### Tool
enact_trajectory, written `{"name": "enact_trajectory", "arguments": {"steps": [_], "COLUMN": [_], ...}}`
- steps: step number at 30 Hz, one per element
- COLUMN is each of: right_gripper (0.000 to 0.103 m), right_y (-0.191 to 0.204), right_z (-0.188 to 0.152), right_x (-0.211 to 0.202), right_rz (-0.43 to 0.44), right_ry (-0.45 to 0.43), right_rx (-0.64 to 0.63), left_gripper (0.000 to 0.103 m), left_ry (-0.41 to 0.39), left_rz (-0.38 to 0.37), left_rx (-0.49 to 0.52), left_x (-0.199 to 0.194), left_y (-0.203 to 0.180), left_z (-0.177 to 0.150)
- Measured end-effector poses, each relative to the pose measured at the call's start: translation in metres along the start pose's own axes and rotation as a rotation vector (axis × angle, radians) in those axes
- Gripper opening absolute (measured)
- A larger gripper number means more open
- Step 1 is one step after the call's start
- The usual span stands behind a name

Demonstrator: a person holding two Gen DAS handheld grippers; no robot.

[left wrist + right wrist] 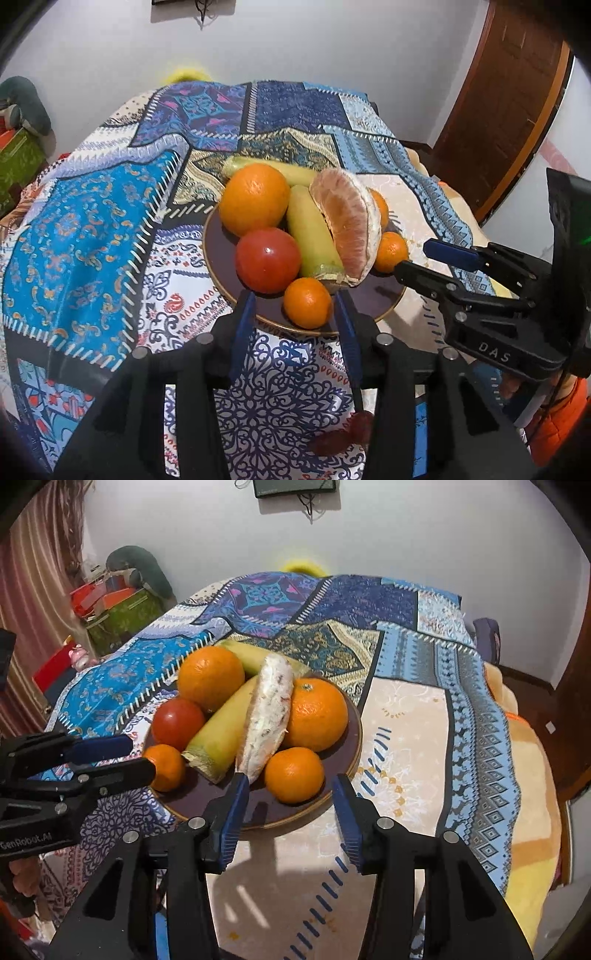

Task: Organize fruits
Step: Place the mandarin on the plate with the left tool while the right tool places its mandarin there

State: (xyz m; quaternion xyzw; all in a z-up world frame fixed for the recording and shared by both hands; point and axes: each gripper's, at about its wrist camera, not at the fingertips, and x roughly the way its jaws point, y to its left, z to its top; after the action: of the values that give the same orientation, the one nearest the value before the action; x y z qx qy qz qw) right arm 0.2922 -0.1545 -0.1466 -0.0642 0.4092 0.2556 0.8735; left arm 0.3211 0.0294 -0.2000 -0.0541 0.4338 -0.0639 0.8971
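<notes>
A dark plate point(369, 299) with a gold rim holds a large orange point(255, 199), a tomato point(267, 260), a green-yellow banana point(314, 236), a peeled pomelo wedge point(347, 225) and mandarins. My left gripper point(293, 297) is open at the plate's near edge, with a small mandarin point(307, 302) between its blue pads, a gap showing on the left. From the right, my right gripper point(412, 256) reaches the plate. In the right wrist view it point(290, 781) stands open around another mandarin point(294, 775), both pads apart from it. My left gripper point(142, 757) comes in there from the left.
A patchwork cloth point(92, 240) covers the table. A dark red dried fruit point(343, 435) lies on it under my left gripper. Boxes point(118, 613) are stacked beyond the table's left edge, a brown door point(509, 110) stands at the right, and an orange blanket point(532, 812) hangs there.
</notes>
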Motion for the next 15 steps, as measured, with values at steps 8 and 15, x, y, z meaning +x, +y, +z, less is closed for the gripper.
{"name": "enact_trajectory", "arguments": {"steps": [8, 15], "right_gripper": [0.044, 0.044], "right_y": [0.012, 0.024], "right_z": [-0.002, -0.010], "right_x": [-0.022, -0.042], "right_rz": [0.000, 0.002], "right_ry": [-0.023, -0.030], "right_rx": [-0.031, -0.048], "left_gripper": [0.044, 0.044], "left_ry": [-0.022, -0.033], "left_rz": [0.030, 0.059], "left_rx": [0.021, 0.008], "left_x": [-0.029, -0.056], "left_y": [-0.003, 0.003], "left_z": [-0.006, -0.020]}}
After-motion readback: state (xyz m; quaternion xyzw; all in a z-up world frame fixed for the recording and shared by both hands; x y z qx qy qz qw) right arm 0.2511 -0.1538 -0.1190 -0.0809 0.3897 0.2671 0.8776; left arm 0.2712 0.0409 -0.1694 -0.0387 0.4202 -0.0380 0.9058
